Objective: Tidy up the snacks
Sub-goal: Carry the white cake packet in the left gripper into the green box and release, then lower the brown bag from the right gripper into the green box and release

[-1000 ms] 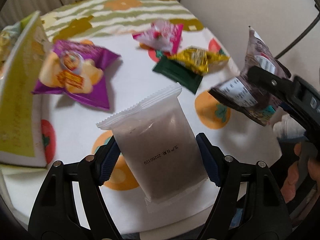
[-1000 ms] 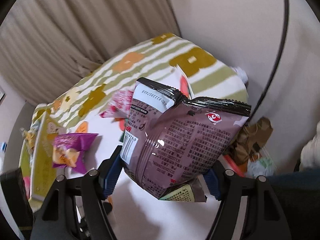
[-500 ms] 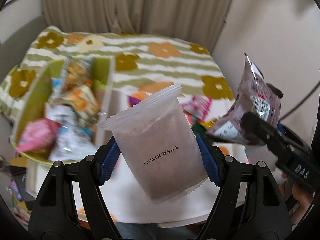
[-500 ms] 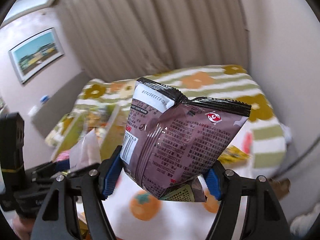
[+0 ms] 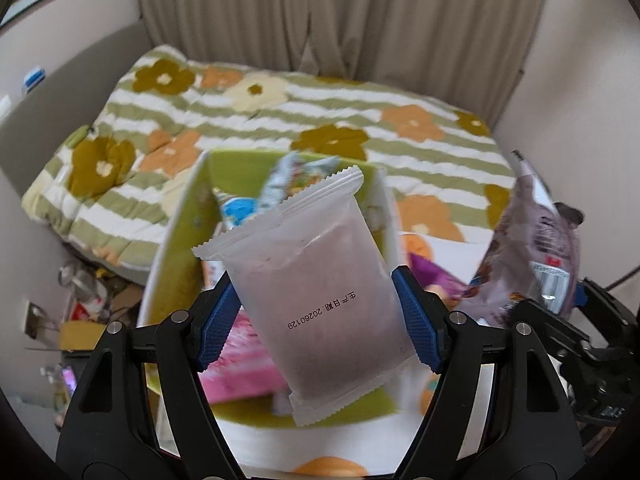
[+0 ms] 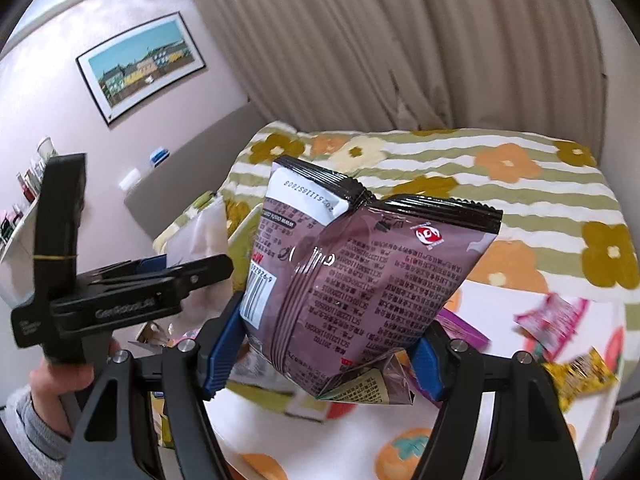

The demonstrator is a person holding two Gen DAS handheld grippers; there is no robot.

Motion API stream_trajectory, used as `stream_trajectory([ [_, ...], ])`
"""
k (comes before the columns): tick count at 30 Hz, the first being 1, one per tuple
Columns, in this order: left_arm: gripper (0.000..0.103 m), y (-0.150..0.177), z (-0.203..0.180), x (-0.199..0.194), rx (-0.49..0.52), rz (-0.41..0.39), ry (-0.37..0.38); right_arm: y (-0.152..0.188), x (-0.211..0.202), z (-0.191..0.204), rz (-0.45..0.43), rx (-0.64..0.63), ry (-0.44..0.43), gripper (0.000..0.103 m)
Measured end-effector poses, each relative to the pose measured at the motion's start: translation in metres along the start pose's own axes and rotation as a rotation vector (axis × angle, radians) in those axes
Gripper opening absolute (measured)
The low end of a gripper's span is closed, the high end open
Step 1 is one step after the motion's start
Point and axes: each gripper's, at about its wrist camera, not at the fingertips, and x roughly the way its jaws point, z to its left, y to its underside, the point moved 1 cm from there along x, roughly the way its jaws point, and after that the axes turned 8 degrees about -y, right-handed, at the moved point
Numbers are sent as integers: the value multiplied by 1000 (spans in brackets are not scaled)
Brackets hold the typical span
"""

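The left gripper (image 5: 316, 324) pinches a frosted translucent snack pouch (image 5: 308, 280) above the green open box (image 5: 176, 240); the right gripper (image 6: 326, 350) pinches a glossy mauve foil snack bag (image 6: 360, 272) beside it. Best to centre each pack over the box before letting go, one at a time.

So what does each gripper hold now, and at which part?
The left gripper holds a frosted white packet by its two side edges, low down. The right gripper holds a brown snack bag by its lower sides.
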Motion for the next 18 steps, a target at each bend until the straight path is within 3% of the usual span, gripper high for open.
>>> stream_trajectory([
  [4,73,-9,24,40,3,76,-14,-16,36,11,40,-21,-13,69],
  [6,77,-11,30,53,10,92,-16,-20,52,15,59,-23,-16,69],
  [8,102,-13,33,67,25,109,-35,-23,67,19,84,-24,-16,69],
  [18,102,-16,51,87,71,124,-45,-19,103,24,180,-41,29,69],
])
